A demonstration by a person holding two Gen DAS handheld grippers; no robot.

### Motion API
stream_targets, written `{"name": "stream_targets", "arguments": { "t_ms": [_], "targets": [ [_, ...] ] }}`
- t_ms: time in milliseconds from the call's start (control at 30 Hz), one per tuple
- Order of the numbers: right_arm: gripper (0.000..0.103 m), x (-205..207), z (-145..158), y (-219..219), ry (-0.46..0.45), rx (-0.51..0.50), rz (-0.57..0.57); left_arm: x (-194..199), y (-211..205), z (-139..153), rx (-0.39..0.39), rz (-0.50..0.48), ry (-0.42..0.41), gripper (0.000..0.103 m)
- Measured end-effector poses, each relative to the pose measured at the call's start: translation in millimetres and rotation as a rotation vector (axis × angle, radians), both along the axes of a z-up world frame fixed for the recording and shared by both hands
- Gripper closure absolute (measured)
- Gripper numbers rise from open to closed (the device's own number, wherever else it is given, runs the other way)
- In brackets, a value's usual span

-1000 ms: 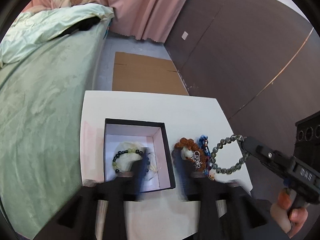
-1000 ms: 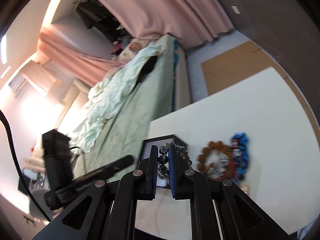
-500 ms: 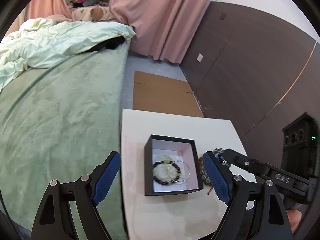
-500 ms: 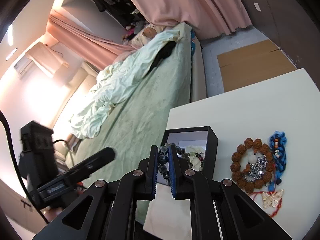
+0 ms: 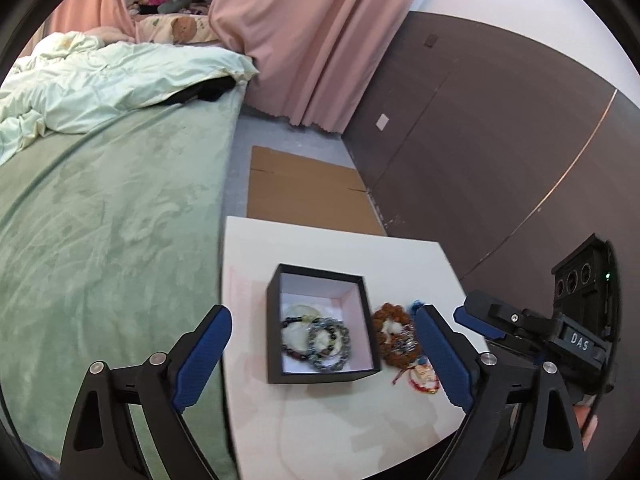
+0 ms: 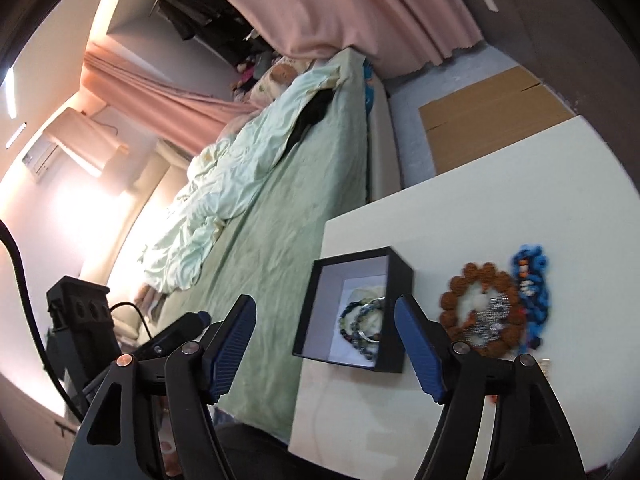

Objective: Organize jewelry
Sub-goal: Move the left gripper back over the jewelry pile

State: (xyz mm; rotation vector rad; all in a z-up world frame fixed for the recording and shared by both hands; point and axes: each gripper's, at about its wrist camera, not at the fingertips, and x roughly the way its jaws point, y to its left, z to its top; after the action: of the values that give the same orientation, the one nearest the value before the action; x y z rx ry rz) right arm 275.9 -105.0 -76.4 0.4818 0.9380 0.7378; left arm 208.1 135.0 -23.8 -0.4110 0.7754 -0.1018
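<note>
A black jewelry box (image 5: pixel 276 328) with a white inside sits on the white table (image 5: pixel 320 248); it also shows in the right wrist view (image 6: pixel 398 276). Inside lie a grey bead bracelet (image 5: pixel 330 346), a dark bead bracelet (image 5: pixel 290 338) and a pale piece. Right of the box lie a brown bead bracelet (image 5: pixel 390 320), a blue cord piece (image 6: pixel 530 280) and a red string with a charm (image 5: pixel 422 378). My left gripper (image 5: pixel 322 360) is open above the table's near side. My right gripper (image 6: pixel 326 348) is open and empty above the box; its finger (image 5: pixel 480 316) shows at right.
A green bed (image 5: pixel 100 220) with a pale duvet (image 5: pixel 100 76) runs along the table's left edge. Flat cardboard (image 5: pixel 300 192) lies on the floor beyond the table. Pink curtains (image 5: pixel 312 40) and a dark wall (image 5: pixel 500 140) stand behind.
My right gripper held the grey bead bracelet and has opened; the bracelet now lies in the box. My left gripper opened and pulled back earlier.
</note>
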Motion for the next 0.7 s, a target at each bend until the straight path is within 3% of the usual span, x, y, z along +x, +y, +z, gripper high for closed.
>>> {"name": "stream_targets", "arguments": {
  "t_ms": [300, 433, 500, 533, 700],
  "targets": [
    [0.030, -10.8, 18.3, -58.7, -0.129, -0.125, -0.163, 6.2, -42.0, 6.8, 0.011, -0.103, -0.013, 0.009],
    [0.030, -13.9, 19.7, -81.7, -0.137, -0.123, -0.176, 8.3, -60.2, 7.4, 0.010, -0.136, -0.020, 0.006],
    [0.018, -15.5, 18.7, -90.5, -0.128, -0.132, -0.194, 9.0, -68.7, 7.5, 0.002, -0.154, -0.025, 0.000],
    [0.001, -15.7, 17.3, -97.0, -0.123, -0.131, -0.210, 9.7, -72.6, 7.5, -0.005, -0.164, -0.024, 0.000],
    [0.000, -10.4, 2.2, -123.4, -0.073, -0.117, -0.246, 14.2, -94.9, 7.2, 0.012, -0.195, -0.003, 0.000]
  ]
}}
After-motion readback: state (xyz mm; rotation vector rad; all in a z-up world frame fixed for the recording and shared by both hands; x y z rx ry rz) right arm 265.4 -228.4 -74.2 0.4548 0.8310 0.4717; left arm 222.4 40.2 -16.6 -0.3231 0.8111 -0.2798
